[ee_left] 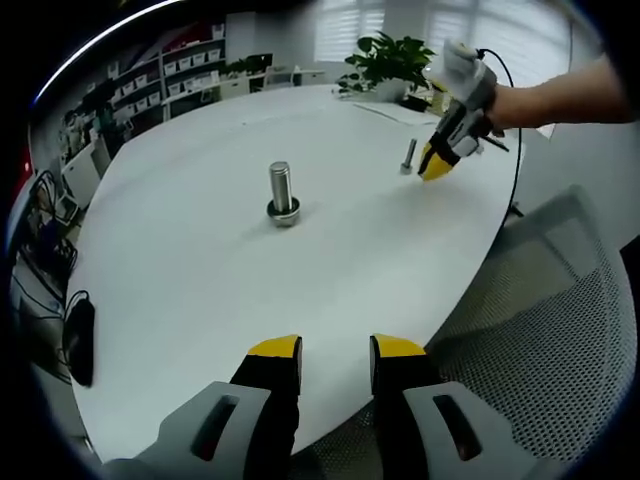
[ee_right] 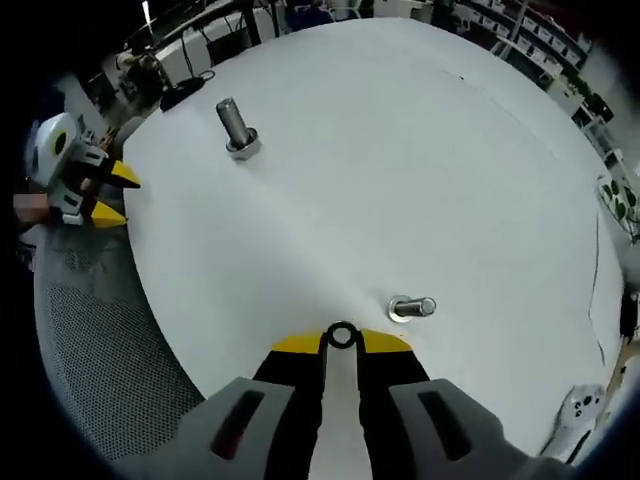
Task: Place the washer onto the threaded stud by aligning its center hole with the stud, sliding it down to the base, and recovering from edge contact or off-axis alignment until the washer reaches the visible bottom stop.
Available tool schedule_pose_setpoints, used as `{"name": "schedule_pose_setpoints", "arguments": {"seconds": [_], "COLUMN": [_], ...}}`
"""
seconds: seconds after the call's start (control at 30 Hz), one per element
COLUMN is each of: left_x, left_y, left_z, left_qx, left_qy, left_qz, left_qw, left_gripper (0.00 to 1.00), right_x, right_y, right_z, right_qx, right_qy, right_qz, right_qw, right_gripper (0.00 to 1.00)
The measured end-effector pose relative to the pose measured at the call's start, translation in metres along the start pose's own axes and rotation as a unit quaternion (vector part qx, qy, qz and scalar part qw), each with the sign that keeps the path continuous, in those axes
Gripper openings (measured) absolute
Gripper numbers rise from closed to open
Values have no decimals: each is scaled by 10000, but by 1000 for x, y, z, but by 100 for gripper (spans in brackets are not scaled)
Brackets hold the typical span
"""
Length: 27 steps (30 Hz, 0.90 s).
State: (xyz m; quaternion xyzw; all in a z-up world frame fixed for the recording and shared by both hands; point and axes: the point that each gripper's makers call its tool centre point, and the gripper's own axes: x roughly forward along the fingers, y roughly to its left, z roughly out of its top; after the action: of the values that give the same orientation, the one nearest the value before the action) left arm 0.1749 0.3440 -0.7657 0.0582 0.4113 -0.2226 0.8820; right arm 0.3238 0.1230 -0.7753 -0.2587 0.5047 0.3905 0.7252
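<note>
The right gripper (ee_right: pixel 341 338), with yellow-tipped jaws, is pinching a small dark metal ring, the washer (ee_right: pixel 341 335), edge-on between its closed tips, so the washer's hole is facing the camera. In the right gripper view a small silver threaded stud (ee_right: pixel 412 308) is sitting just beside the tips at about two o'clock, apparently leaning or lying with its long axis running across the view toward three o'clock; in the left gripper view the same stud (ee_left: pixel 409 156) is looking upright, so its true tilt cannot be told. The coming move is likely turning on carrying the washer that short way and matching the hole's axis to the stud's.

A larger steel bolt with a washer at its base (ee_right: pixel 236 128) is standing well apart at eleven o'clock on the white round table (ee_right: pixel 400 150). The left gripper (ee_left: pixel 335 352) is hanging open and empty over the table's near edge, far from both.
</note>
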Motion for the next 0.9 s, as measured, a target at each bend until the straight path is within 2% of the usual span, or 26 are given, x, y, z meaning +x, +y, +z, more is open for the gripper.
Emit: {"name": "schedule_pose_setpoints", "arguments": {"seconds": [0.47, 0.67, 0.9], "left_x": [0, 0, 1], "left_y": [0, 0, 0], "left_z": [0, 0, 0], "left_qx": [6, -4, -1], "left_qy": [5, 7, -1], "left_qz": [-18, -17, -11], "left_qw": [10000, 10000, 10000], "left_gripper": [25, 25, 25], "right_x": [-26, -31, -35], "right_y": [-14, -20, -23], "right_z": [18, 24, 30], "right_qx": [-319, -339, -566], "right_qy": [-280, -366, -416], "right_qz": [-254, -317, -470], "right_qw": [9988, 9983, 9964], "right_gripper": [13, 13, 13]}}
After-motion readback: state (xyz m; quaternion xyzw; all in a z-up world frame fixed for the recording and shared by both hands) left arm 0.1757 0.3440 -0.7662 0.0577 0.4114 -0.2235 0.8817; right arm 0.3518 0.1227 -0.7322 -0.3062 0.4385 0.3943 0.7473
